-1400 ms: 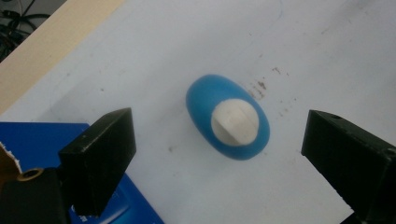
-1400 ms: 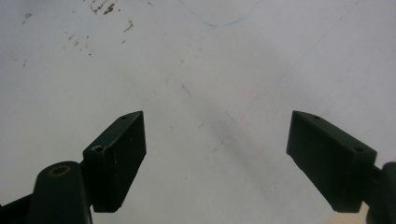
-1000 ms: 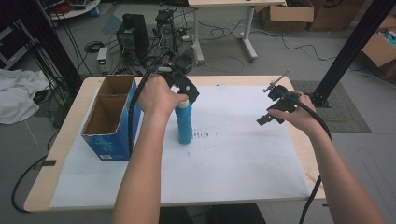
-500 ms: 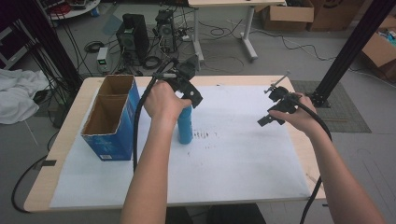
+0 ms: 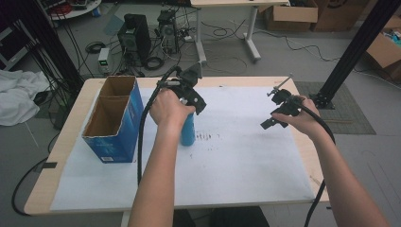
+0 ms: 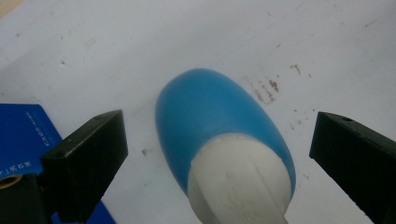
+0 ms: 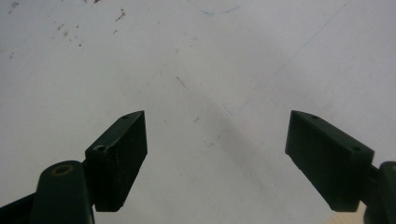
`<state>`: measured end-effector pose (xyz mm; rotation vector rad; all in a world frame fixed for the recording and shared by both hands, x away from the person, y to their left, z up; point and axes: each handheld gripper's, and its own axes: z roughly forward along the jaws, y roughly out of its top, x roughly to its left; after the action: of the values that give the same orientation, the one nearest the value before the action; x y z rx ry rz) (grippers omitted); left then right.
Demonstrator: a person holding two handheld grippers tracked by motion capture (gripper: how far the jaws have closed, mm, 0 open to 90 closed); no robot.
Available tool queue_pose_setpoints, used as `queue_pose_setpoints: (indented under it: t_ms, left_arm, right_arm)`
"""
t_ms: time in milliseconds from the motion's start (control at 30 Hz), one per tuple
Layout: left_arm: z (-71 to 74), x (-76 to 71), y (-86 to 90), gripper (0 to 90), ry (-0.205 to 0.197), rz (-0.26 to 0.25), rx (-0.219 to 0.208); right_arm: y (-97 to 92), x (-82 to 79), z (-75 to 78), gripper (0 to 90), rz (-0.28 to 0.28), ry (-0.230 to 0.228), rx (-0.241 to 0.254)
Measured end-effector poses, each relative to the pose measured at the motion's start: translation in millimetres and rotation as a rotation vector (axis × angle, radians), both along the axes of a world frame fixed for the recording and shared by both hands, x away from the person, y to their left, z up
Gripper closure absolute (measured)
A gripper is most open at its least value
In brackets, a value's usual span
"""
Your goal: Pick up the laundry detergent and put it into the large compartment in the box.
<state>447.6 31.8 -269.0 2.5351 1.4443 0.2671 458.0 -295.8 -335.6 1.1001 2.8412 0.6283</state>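
The left gripper (image 5: 191, 101) hangs right above a blue bottle with a white cap (image 6: 224, 149), and its jaws have just been opening: they now stand wide, one on each side of the bottle, with clear gaps and no pad pressing on it. The bottle stands on the white paper sheet (image 5: 246, 156) directly beneath this claw, cap toward it, base on the sheet. Its long axis runs straight up and down, so from the left gripper view I look almost along it, onto the cap.

As I judge it, the bottle is already set down upright and let go; what seems left is for the claw to lift clear, or else to close again if a regrip is meant. I cannot tell which.

An open blue cardboard box (image 5: 113, 120) sits near this claw's side, apart from the bottle.

The right gripper (image 5: 279, 111) hovers well away, its jaws spread wide over bare paper with nothing between them.
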Motion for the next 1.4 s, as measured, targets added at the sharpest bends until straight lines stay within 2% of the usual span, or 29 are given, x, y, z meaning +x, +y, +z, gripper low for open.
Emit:
queue_pose_setpoints:
  t_ms: [133,267,467,667,933,1133,1267,1400]
  left_arm:
    - [-4.2,0.8,-1.4,3.7,0.013,0.011,0.011]
    - [-7.0,0.8,-0.7,3.4,0.015,0.033,-0.004]
    - [-11.7,0.6,-0.3,3.3,0.023,0.044,0.002]
    - [-13.1,1.7,-0.8,4.8,0.034,0.065,-0.012]
    - [-13.5,2.3,-3.2,7.4,0.04,0.071,-0.019]
    - [-15.1,2.4,-4.4,8.6,0.047,0.068,-0.008]
    - [-15.5,2.6,-3.8,12.9,0.057,0.068,-0.032]
    - [-15.5,3.0,-3.3,14.2,0.064,0.074,-0.026]
  right_arm:
    - [0.2,0.0,-0.4,20.7,-0.005,0.001,0.002]
    - [-0.1,0.1,-1.0,20.7,-0.001,0.001,0.004]
    - [-0.1,-0.3,-2.1,20.7,-0.004,0.005,0.006]
    - [0.0,0.0,-1.8,20.7,-0.001,0.0,0.009]
    - [-0.9,0.1,-1.9,20.8,-0.004,0.001,0.009]
    - [-1.4,-0.3,-1.7,20.8,-0.007,0.001,0.009]
    - [-1.7,0.0,-2.1,20.8,-0.007,0.001,0.01]
    - [-1.4,-0.1,-2.8,20.8,-0.003,0.001,0.007]
